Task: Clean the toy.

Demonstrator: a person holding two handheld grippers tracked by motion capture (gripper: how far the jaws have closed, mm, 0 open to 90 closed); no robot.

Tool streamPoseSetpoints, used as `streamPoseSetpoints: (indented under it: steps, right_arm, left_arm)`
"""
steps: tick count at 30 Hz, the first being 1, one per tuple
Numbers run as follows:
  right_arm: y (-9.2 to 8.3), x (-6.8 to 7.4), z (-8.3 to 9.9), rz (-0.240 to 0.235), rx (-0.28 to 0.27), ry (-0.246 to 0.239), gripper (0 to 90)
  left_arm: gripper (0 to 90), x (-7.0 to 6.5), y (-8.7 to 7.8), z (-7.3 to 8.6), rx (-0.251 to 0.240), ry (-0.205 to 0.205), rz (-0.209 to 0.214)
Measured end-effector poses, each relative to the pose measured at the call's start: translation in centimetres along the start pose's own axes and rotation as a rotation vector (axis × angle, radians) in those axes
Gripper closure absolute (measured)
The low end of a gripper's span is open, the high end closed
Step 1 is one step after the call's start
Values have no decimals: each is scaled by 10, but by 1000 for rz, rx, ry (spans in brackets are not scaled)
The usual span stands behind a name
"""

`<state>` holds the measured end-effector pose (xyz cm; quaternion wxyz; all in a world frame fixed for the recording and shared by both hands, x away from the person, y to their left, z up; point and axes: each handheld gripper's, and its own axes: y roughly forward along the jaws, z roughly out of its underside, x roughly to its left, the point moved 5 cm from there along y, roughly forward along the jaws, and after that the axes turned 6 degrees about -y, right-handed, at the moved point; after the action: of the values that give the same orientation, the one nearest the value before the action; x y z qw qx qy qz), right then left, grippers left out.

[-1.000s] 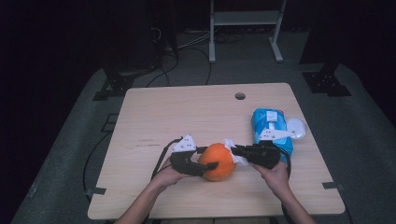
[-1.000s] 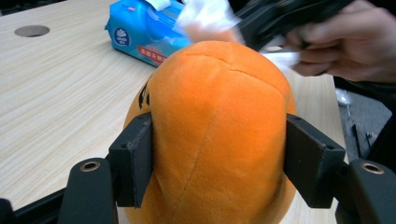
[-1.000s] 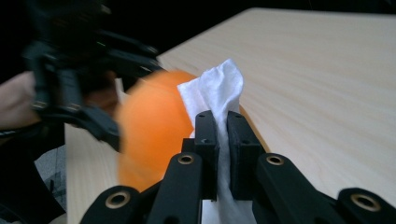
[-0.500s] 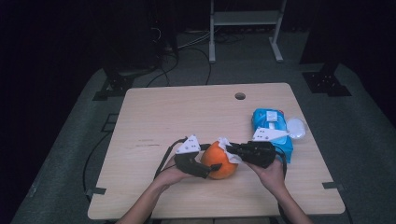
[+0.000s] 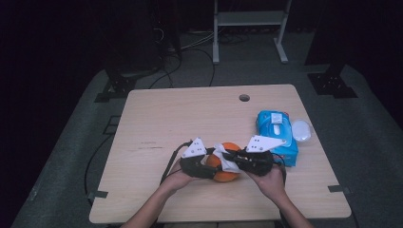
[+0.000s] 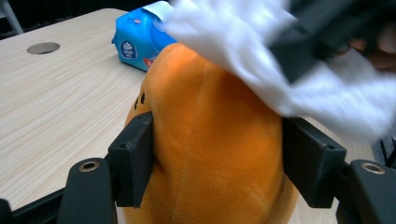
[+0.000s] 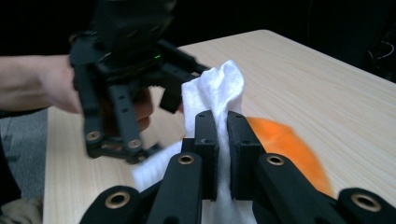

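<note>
Clamping the orange plush toy (image 6: pixel 210 140) near the table's (image 5: pixel 166 114) front edge, left gripper (image 6: pixel 217 161) just re-closed; white wipe (image 7: pixel 219 93), pinched in right gripper (image 7: pixel 223 156), draped directly over toy's top.

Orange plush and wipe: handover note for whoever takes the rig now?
Left gripper: fingers closed on the orange plush, just re-gripped, holding it at the table's near edge.
Right gripper: shut on the white wipe, laid over the plush's top.
Blue wipes pack sits to the right.
Done: wipe pulled, plush held.
Left: probably finish wiping, put things down.
</note>
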<state>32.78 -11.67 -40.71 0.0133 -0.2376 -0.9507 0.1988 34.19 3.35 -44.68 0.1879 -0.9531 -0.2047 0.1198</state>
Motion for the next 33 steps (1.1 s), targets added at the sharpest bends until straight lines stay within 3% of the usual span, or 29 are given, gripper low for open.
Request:
streamPoseSetpoints:
  steps: [4,5,8,13,17,23,27,33]
  right_arm:
    - [-9,-19,5,53,-11,57,831]
    - [-12,-26,10,76,-8,73,831]
    - [-16,-38,23,86,-2,134,831]
    - [-22,-31,29,88,13,127,831]
    - [-22,-15,23,42,3,97,831]
    - [-5,3,5,4,2,14,831]
    - [-1,-6,-1,26,-2,22,832]
    - [-11,-32,13,88,14,89,831]
  left_arm:
    - [321,-3,0,1,13,38,2]
    - [321,-3,0,1,14,39,2]
    - [320,-2,-1,1,14,31,-3]
    - [315,5,-3,1,2,-23,-21]
    - [313,8,-3,0,-6,-48,-23]
    - [317,-5,2,1,9,24,-8]
    - [319,-10,3,2,15,64,0]
    - [315,-9,1,3,20,65,12]
